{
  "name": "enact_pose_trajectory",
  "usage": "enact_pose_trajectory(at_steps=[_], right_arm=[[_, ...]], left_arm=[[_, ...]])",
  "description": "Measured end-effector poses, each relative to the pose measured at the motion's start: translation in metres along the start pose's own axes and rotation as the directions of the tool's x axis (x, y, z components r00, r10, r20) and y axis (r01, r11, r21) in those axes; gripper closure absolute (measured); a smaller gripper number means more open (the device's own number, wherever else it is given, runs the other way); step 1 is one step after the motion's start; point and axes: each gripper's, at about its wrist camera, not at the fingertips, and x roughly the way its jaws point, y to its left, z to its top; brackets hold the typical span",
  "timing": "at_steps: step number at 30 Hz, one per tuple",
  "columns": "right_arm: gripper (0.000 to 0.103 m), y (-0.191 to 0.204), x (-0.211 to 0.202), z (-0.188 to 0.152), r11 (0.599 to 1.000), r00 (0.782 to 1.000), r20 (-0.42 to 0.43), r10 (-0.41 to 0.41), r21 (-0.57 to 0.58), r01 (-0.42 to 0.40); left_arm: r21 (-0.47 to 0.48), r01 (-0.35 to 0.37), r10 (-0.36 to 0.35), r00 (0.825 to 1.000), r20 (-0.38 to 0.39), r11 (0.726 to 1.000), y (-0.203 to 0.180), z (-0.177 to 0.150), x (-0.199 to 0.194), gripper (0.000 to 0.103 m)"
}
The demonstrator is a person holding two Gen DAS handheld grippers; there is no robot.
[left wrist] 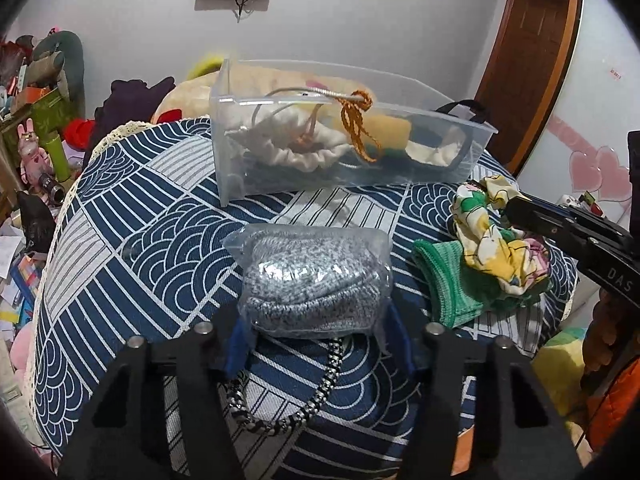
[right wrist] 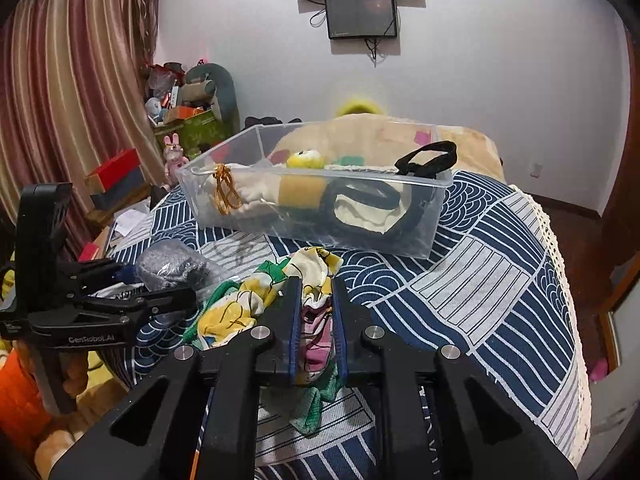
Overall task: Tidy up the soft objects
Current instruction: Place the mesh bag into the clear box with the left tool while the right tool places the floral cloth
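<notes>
A clear plastic bin (left wrist: 460, 128) (right wrist: 224, 216) stands on the far side of the blue patterned bedspread (left wrist: 152, 248) and holds several soft items, among them white cloth bags and a yellow sponge. My left gripper (left wrist: 316, 328) has its blue pads on either side of a grey knit item in a clear plastic bag (left wrist: 312, 280), also in the right wrist view (right wrist: 172, 264). My right gripper (right wrist: 314, 320) is shut on a floral cloth (right wrist: 256, 300) (left wrist: 492, 240) that lies on a green knit cloth (left wrist: 448, 284).
A black-and-white braided cord (left wrist: 320, 396) lies on the bedspread under the left gripper. Plush toys, boxes and clutter (left wrist: 36, 120) crowd the floor to the left. A wooden door (left wrist: 532, 60) is at the right.
</notes>
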Motion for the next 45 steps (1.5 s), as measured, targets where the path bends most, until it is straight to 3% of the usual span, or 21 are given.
enact_pose_trajectory(at_steps=[11, 22, 35, 45], right_arm=[[0.090, -0.005, -0.013, 0.013, 1.000, 0.998, 0.054, -0.015, 0.016, 0.014], [0.090, -0.002, -0.025, 0.046, 1.000, 0.987, 0.159, -0.031, 0.004, 0.030], [0.090, 0.000, -0.017, 0.092, 0.998, 0.964, 0.259, -0.054, 0.000, 0.056], [0.090, 0.003, 0.012, 0.108, 0.995, 0.969, 0.227, -0.095, -0.016, 0.101]], left_arm=[[0.043, -0.027, 0.023, 0.994, 0.108, 0.999, -0.013, 0.010, -0.034, 0.056], [0.018, -0.029, 0.024, 0.973, 0.230, 0.999, -0.011, 0.045, -0.065, 0.056], [0.041, -0.065, 0.051, 0.955, 0.292, 0.997, -0.016, 0.085, -0.063, 0.055], [0.026, -0.058, 0.050, 0.965, 0.258, 0.998, -0.011, 0.105, -0.038, 0.055]])
